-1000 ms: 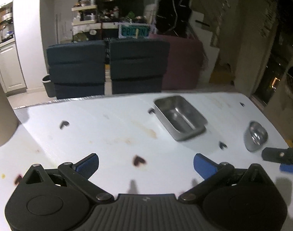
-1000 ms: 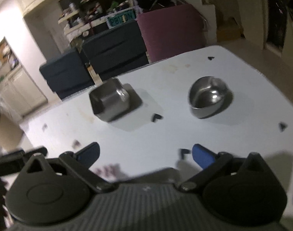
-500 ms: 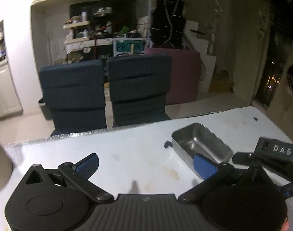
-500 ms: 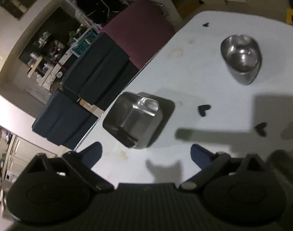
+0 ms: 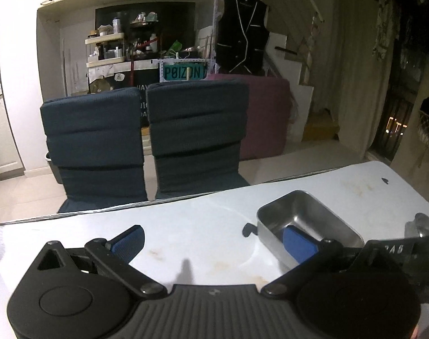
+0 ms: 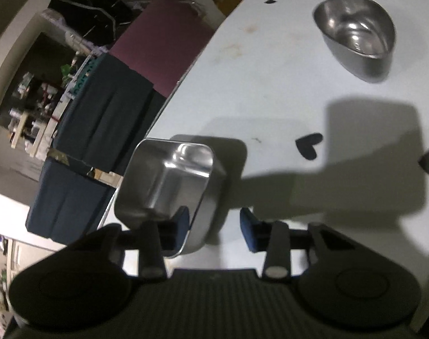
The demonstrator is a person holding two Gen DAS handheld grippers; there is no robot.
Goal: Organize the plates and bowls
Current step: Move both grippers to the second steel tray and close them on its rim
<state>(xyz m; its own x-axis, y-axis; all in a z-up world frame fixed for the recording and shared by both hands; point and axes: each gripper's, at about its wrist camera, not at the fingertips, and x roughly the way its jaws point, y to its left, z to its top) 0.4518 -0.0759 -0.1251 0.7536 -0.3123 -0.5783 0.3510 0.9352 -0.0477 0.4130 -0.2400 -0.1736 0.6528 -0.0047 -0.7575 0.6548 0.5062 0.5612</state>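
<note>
1. In the right wrist view the right gripper [image 6: 214,226] sits nearest, its jaws closing. The near wall of the steel tray [image 6: 169,180] stands between the blue pads: the left pad [image 6: 182,220] is inside the tray and the right pad [image 6: 247,226] is outside it. A gap shows between the right pad and the wall, so the pads do not press on the tray yet.
2. In the left wrist view the left gripper [image 5: 214,243] has its jaws spread wide, with only bare table [image 5: 186,231] between them. Its right pad [image 5: 299,244] lies in front of the near part of the tray [image 5: 307,214]; whether it touches the tray cannot be told.
3. The tray rests on the white table [image 6: 271,84], close to the edge that faces the chairs. The shadow of the gripper falls across the table beside it.
4. Dark heart-shaped marks [image 6: 309,145] dot the table just past the tray.
5. Farther off, well apart from the tray, a steel bowl [image 6: 355,34] stands upright near the far corner of the table.
6. Beyond the table edge stand two dark blue chairs [image 5: 146,138], with a maroon sofa [image 5: 265,118] behind them.
7. At the back, cluttered shelves [image 5: 110,48] and a hanging black vest [image 5: 242,36] line the wall.
</note>
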